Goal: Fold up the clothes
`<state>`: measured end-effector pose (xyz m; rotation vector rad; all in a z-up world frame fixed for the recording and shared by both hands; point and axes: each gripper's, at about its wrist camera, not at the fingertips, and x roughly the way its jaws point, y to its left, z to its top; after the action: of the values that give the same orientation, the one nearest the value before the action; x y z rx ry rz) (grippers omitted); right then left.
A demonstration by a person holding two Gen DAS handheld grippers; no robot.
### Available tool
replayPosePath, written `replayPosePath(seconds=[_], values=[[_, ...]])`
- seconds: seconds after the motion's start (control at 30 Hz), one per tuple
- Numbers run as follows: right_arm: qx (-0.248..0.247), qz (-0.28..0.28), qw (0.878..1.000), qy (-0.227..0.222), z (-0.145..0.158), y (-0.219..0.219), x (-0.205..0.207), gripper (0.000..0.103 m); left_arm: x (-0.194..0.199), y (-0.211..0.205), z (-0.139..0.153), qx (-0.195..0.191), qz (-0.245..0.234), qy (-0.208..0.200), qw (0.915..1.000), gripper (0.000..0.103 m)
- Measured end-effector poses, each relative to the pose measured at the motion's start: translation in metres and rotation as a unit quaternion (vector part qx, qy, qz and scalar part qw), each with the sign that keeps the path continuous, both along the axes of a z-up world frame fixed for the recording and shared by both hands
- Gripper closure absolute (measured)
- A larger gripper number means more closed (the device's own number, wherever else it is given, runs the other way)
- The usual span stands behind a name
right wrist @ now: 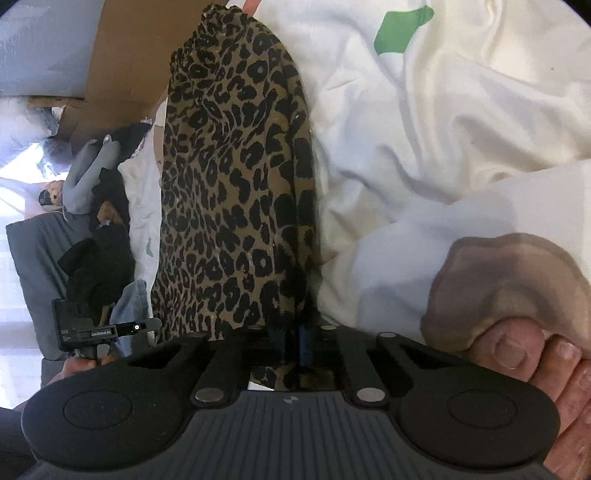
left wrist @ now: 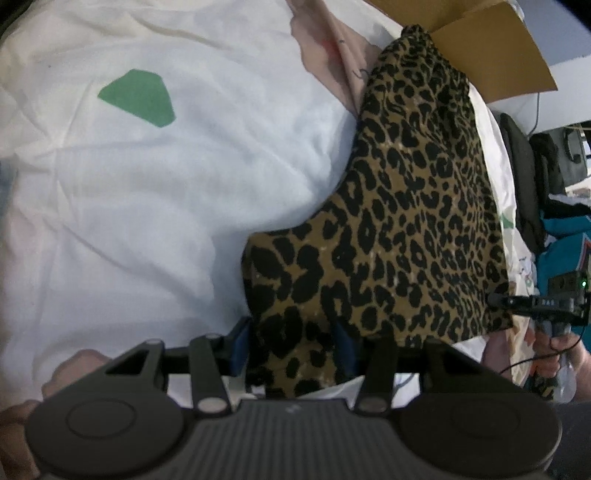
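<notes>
A leopard-print garment (left wrist: 399, 229) hangs stretched between both grippers above a white sheet (left wrist: 166, 192). My left gripper (left wrist: 291, 343) has its blue-padded fingers (left wrist: 240, 339) on either side of a bunched corner of the garment, and the jaws stand fairly wide with cloth between them. In the right wrist view the garment (right wrist: 236, 192) runs away from me in a long folded band. My right gripper (right wrist: 291, 343) is shut tight on its near edge. The right gripper also shows at the right edge of the left wrist view (left wrist: 546, 306), and the left gripper at the left of the right wrist view (right wrist: 107, 328).
The white sheet has a green patch (left wrist: 138, 98), also in the right wrist view (right wrist: 402, 27). A cardboard box (left wrist: 491, 48) stands beyond the garment. A pink cloth (left wrist: 332, 48) lies beside it. Dark and grey clothes (right wrist: 96, 229) are piled at the bed's edge. A bare hand (right wrist: 517, 295) grips the right handle.
</notes>
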<state>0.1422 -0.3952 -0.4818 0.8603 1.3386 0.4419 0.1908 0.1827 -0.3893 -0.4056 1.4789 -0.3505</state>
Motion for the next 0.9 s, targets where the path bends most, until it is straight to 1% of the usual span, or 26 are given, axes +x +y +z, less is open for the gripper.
replayPosePath(seconds=[0.1,0.2,0.37,0.47,0.5,0.57,0.6,0.7,0.8,0.83,0.9], values=[[-0.011,0.005,1.000,-0.005,0.003,0.001,0.001,0.101,-0.001,-0.001,0.003,0.012,-0.014,-0.004,0.9998,0.053],[-0.020,0.009,1.000,-0.008,0.005,0.002,0.001,0.101,-0.004,0.003,0.004,0.013,-0.020,-0.006,0.9997,0.053],[-0.022,0.010,1.000,-0.003,0.003,0.003,0.002,0.101,-0.004,0.018,-0.009,-0.021,0.019,0.007,0.9996,0.055],[-0.018,0.004,1.000,0.000,0.002,0.002,0.001,0.101,-0.002,0.023,-0.015,-0.046,0.049,0.017,0.9976,0.051],[-0.015,0.000,1.000,0.002,0.001,0.001,0.001,0.101,-0.001,0.024,-0.015,-0.049,0.051,0.020,0.9973,0.051],[-0.012,-0.005,1.000,0.003,0.000,0.001,0.000,0.101,-0.001,0.025,-0.014,-0.056,0.050,0.019,0.9970,0.061],[-0.011,-0.006,1.000,0.003,0.000,0.000,0.000,0.101,-0.002,0.026,-0.013,-0.064,0.050,0.021,0.9965,0.075],[-0.010,-0.008,1.000,0.003,0.001,0.000,-0.001,0.101,-0.003,0.033,-0.008,-0.096,0.062,0.015,0.9933,0.076],[-0.008,-0.007,1.000,0.003,0.001,-0.001,-0.001,0.101,-0.002,0.042,-0.006,-0.118,0.089,0.008,0.9890,0.075],[-0.008,-0.007,1.000,0.004,0.000,-0.001,-0.001,0.101,0.000,0.044,-0.007,-0.115,0.094,0.009,0.9888,0.073],[-0.007,-0.007,1.000,0.005,0.000,-0.001,-0.001,0.101,0.005,0.044,-0.013,-0.092,0.098,0.016,0.9908,0.073]])
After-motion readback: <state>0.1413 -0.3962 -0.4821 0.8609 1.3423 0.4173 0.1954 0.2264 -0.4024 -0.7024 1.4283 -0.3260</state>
